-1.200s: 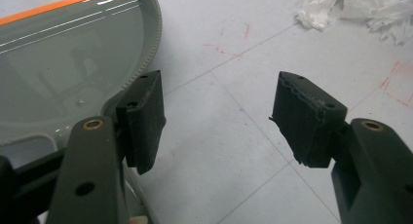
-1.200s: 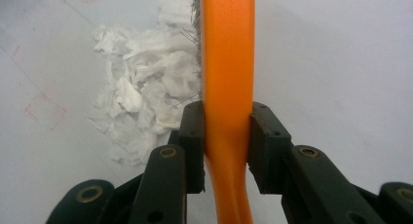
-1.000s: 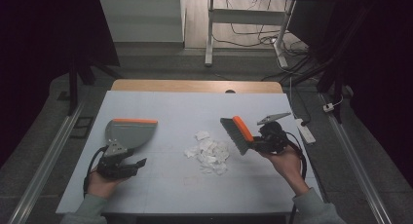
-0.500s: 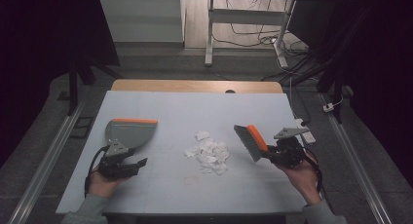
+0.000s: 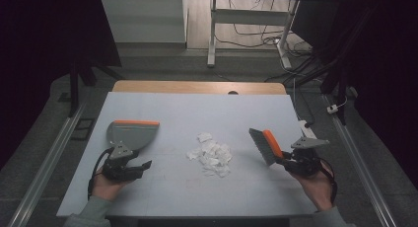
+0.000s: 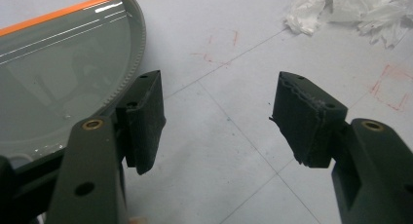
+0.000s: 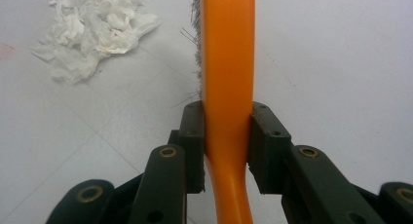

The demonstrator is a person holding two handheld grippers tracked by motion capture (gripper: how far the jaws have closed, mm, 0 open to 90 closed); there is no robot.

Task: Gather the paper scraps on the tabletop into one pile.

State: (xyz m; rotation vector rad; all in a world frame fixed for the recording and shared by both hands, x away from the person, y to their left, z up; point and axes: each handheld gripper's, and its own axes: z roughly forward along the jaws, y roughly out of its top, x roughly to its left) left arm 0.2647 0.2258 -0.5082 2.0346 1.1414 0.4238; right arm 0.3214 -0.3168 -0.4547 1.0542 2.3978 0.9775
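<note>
Now the right gripper sits at the lower right of the high view, having slid outward and a little down from where it was a second ago, when it hung closer to the scraps. Its jaws are clamped tight on the orange handle of the brush, as the right gripper view shows plainly, with the brush running straight up the frame and its bristles on the left edge. In that view the scraps lie at the upper left, clear of the bristles.

The pull-back probably sets up a sweep: the brush now stands right of the pile with bare table between them, so a stroke to the left would push the paper toward the dustpan.

The left gripper has kept its place at the lower left. Its jaws stand apart with nothing between the pads; in the left gripper view the dustpan lies just beside the left jaw, not gripped. It may need holding before the sweep arrives.
</note>
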